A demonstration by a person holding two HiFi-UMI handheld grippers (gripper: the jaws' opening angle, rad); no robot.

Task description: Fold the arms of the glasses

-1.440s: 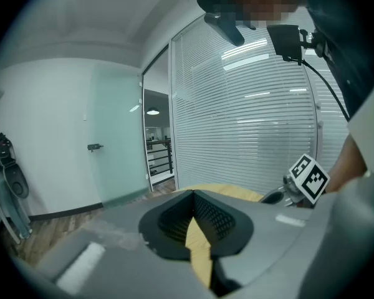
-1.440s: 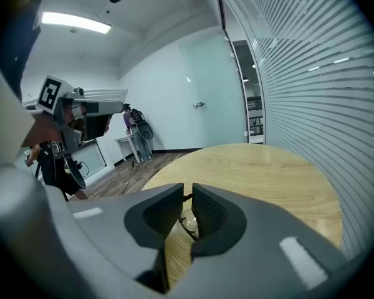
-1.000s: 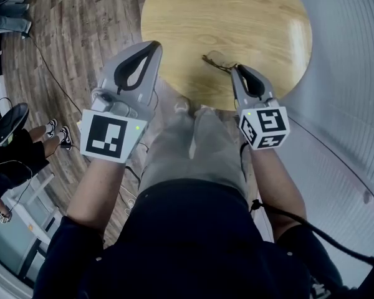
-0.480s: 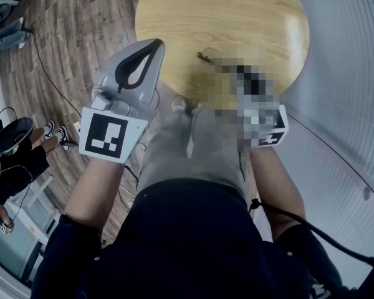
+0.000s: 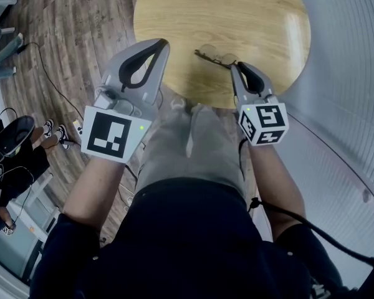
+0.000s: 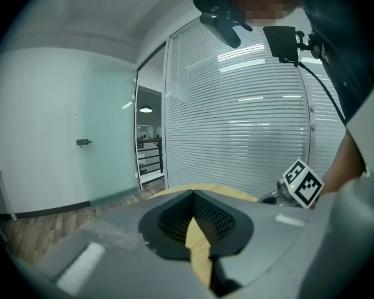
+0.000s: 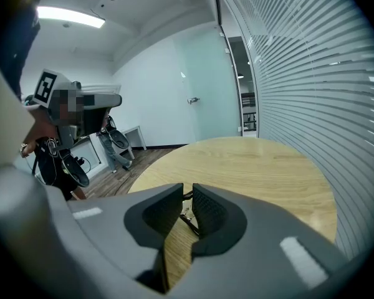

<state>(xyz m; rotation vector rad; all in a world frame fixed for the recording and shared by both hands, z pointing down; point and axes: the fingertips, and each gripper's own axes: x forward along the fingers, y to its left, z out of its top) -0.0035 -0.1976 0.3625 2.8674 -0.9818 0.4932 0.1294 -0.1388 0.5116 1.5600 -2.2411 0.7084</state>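
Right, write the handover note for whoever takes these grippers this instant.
Left gripper: shut, empty, held up clear of the glasses.
Right gripper: jaws a narrow gap apart at the glasses' right end, with a thin dark arm crossing the gap. No firm clamp is visible.
The glasses lie on the round wooden table, near its front edge.
Done: no fold can be confirmed, as the arms are too small to read.
Left: probably fold this arm in, then the other.
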